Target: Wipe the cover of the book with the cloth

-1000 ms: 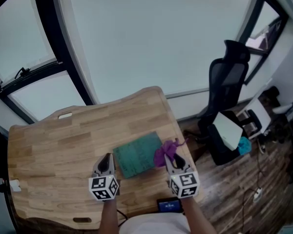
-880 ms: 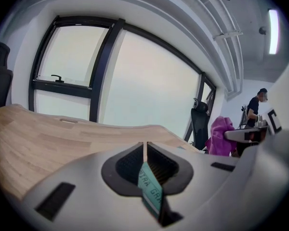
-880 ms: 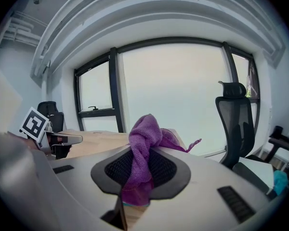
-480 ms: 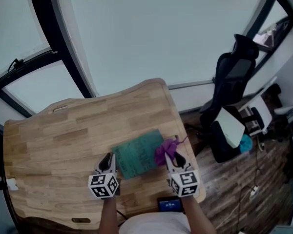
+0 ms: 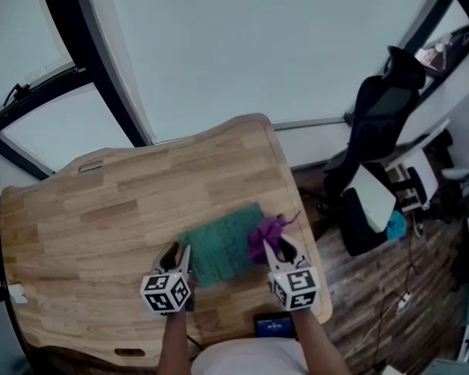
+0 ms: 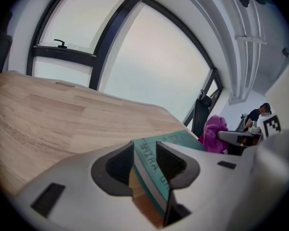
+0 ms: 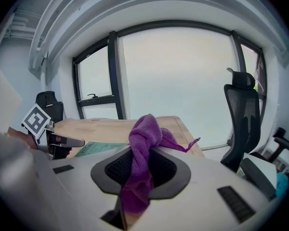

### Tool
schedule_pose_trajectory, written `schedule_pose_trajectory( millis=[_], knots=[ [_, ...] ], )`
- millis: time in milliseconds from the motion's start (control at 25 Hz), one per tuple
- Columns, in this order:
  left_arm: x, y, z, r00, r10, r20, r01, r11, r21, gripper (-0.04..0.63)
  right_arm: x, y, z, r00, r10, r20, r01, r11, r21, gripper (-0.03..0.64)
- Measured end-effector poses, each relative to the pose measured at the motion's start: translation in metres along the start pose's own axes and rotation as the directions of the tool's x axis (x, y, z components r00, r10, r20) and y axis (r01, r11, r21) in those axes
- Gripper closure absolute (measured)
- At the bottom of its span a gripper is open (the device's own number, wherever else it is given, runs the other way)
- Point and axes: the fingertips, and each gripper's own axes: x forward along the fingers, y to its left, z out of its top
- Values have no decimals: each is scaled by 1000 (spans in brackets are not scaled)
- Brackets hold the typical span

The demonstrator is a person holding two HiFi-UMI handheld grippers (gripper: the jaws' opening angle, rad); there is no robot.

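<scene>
Wooden table [image 5: 102, 209] fills the lower left of the head view, with a green book [image 5: 219, 248] lying flat near its lower right corner. The left gripper [image 5: 176, 258] sits at the book's lower left edge. The right gripper [image 5: 280, 248] is at the book's right edge, carrying a bunched purple cloth [image 5: 264, 237]. A black office chair [image 5: 379, 123] stands off the table at the right. In the left gripper view the left gripper [image 6: 145, 149] has its jaws spread (they have just been opening), with the near corner of the book [image 6: 180, 139] standing between them. The cloth [image 6: 214, 133] shows at the right. In the right gripper view the right gripper [image 7: 140, 157] has its jaws pinched on the cloth [image 7: 145, 129], which rises in a twisted tuft. The book [image 7: 98, 148] lies on the table [image 7: 111, 124] at centre left, and the chair [image 7: 243, 114] is at the right.
</scene>
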Motion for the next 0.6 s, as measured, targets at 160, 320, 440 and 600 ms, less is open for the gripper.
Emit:
schedule_pose_trajectory(
  millis=[160,320,440,600],
  knots=[
    [6,1,-4,1000,-11,-9,11,1000,-27,471,9,-2,-1,1000,3,-11,-4,1000,-11,537],
    [9,2,-7,1000,-21,-14,20,998,-52,472,17,-3,-2,1000,6,-26,-7,1000,-17,537],
    [12,3,-10,999,-30,-22,28,996,-81,471,24,-3,-4,999,10,-38,-11,1000,-25,537],
    [14,2,-11,999,-41,-22,39,995,-94,472,32,-4,-9,998,9,-56,-11,999,-35,537]
  ],
)
